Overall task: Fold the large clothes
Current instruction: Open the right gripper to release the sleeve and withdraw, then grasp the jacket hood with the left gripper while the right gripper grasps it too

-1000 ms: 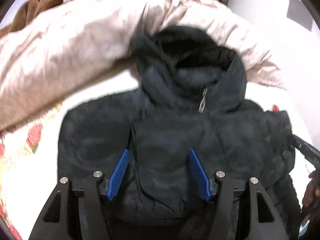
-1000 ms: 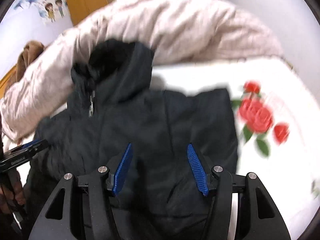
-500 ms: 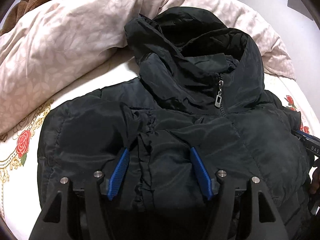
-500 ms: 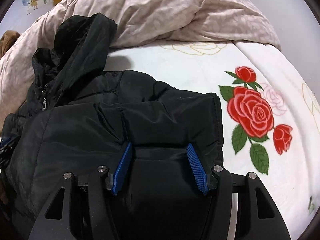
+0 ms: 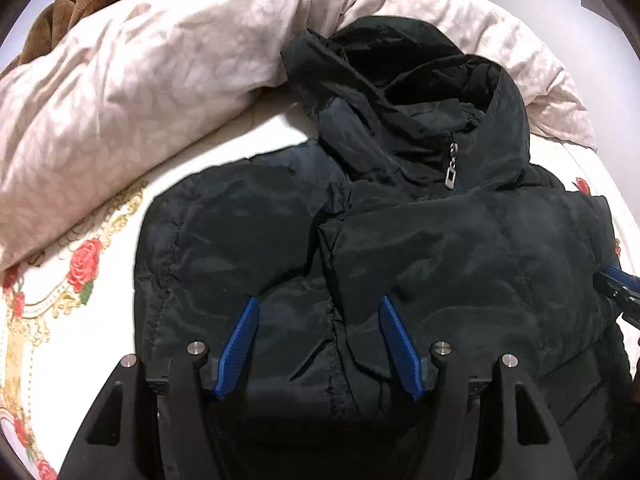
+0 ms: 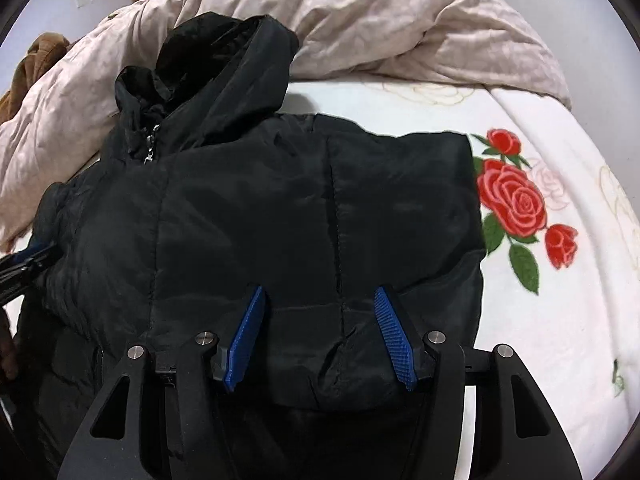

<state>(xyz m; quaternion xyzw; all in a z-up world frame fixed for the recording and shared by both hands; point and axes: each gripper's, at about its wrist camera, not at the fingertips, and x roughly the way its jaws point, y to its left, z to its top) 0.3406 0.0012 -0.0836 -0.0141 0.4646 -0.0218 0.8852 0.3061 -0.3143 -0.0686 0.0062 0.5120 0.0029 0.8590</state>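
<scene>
A black hooded puffer jacket [image 5: 440, 248] lies front up on the bed, with its hood [image 5: 404, 64] resting against the duvet and a silver zipper pull [image 5: 451, 176] at the collar. It also shows in the right wrist view [image 6: 280, 208]. My left gripper [image 5: 318, 308] is open, its blue pads low over the jacket's left half with dark fabric between them. My right gripper [image 6: 320, 296] is open over the jacket's right half near its edge. Each gripper's tip shows at the other view's edge [image 5: 618, 284] [image 6: 24, 260].
A crumpled pale pink duvet [image 5: 140, 80] is piled along the far side of the bed. The white sheet with red roses [image 6: 516, 200] shows to the jacket's right and left [image 5: 80, 264]. A brown plush item [image 5: 76, 8] lies far left.
Both grippers have dropped lower over the jacket. The folded fabric has settled flatter and smoother, and the bunched folds between the pads have gone. Both stay open.
</scene>
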